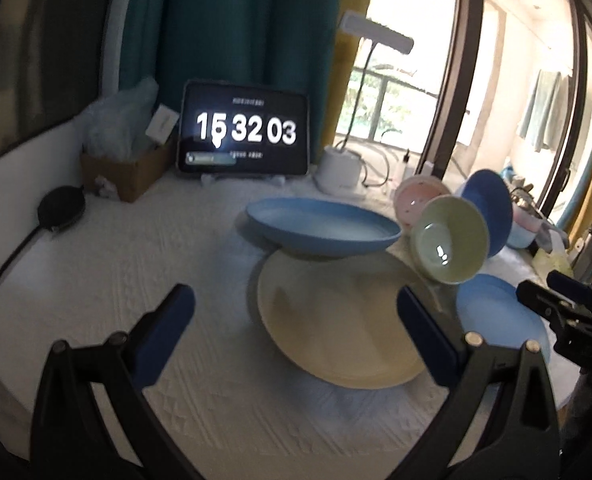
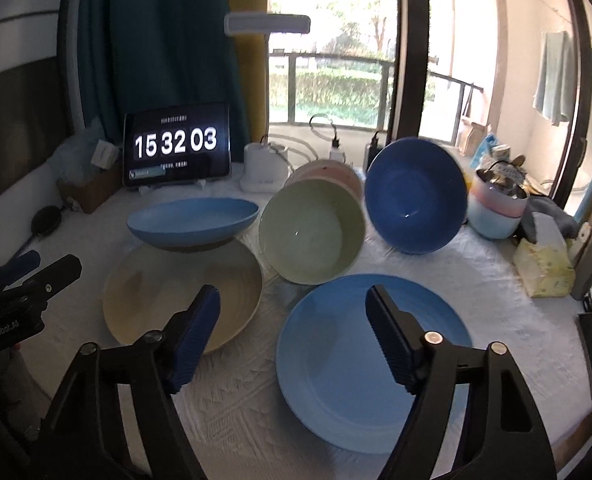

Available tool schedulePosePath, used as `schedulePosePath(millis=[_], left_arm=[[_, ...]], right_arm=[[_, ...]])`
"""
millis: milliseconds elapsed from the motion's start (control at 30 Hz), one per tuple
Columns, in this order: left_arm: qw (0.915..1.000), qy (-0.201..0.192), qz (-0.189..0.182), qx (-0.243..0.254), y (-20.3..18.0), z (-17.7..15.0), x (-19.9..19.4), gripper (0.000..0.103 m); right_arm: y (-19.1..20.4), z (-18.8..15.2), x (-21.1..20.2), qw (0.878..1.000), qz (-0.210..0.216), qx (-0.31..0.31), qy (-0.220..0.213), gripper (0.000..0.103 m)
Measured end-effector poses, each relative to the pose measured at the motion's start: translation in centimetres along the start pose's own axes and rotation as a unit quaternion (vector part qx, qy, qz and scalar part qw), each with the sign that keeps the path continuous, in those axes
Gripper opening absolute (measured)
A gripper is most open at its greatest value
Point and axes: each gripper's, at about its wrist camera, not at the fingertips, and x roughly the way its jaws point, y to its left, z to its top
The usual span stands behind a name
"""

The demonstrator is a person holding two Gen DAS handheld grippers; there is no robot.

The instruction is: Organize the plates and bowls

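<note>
My left gripper [image 1: 296, 320] hangs open over the near part of a cream plate [image 1: 335, 320], touching nothing. A blue plate [image 1: 323, 228] rests tilted on that plate's far rim. My right gripper [image 2: 292, 304] is open above the left edge of a light blue plate [image 2: 355, 360], with nothing between its pads. Behind the plates, a green bowl [image 2: 311, 232] and a dark blue bowl [image 2: 415, 196] lie on their sides, mouths facing me. A pink bowl [image 2: 327, 170] shows behind the green one.
A tablet clock [image 2: 176, 146] and a white lamp base [image 2: 262, 168] stand at the back of the white cloth. At the right are stacked pastel containers [image 2: 495, 208] and a tissue box [image 2: 543, 268]. A cardboard box [image 1: 124, 172] and a black round pad [image 1: 60, 208] sit at the back left.
</note>
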Motion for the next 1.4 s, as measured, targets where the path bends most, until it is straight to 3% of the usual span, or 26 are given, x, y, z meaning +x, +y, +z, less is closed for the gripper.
schedulePosePath(millis=[167,300,733,1200,1267,1400], left_arm=[[0.9993,0.035,0.003,-0.007,0.7,0.0,2.8,0.101],[0.9975,0.069,0.008,-0.015,1.2,0.0,5.1,0.088],[0.9901,0.138,0.021,-0.018,1.8,-0.1,9.7,0.057],[0.9875,0.155,0.024,-0.014,1.6,-0.4,10.9,0.038],[0.9877,0.154,0.024,-0.012,1.6,-0.4,10.9,0.033],[0.9879,0.154,0.022,-0.003,1.2,-0.7,10.7,0.025]], right_arm=[[0.8,0.1,3.1,0.999,0.013,-0.004,0.033,0.058],[1.0,0.3,5.3,0.998,0.027,-0.004,0.056,0.048],[1.4,0.9,10.4,0.992,0.055,0.017,0.113,0.035],[2.2,0.4,13.3,0.984,0.058,0.024,0.166,0.030],[2.6,0.2,13.2,0.984,0.060,0.019,0.168,0.021],[2.8,-0.1,13.2,0.984,0.061,0.016,0.165,0.019]])
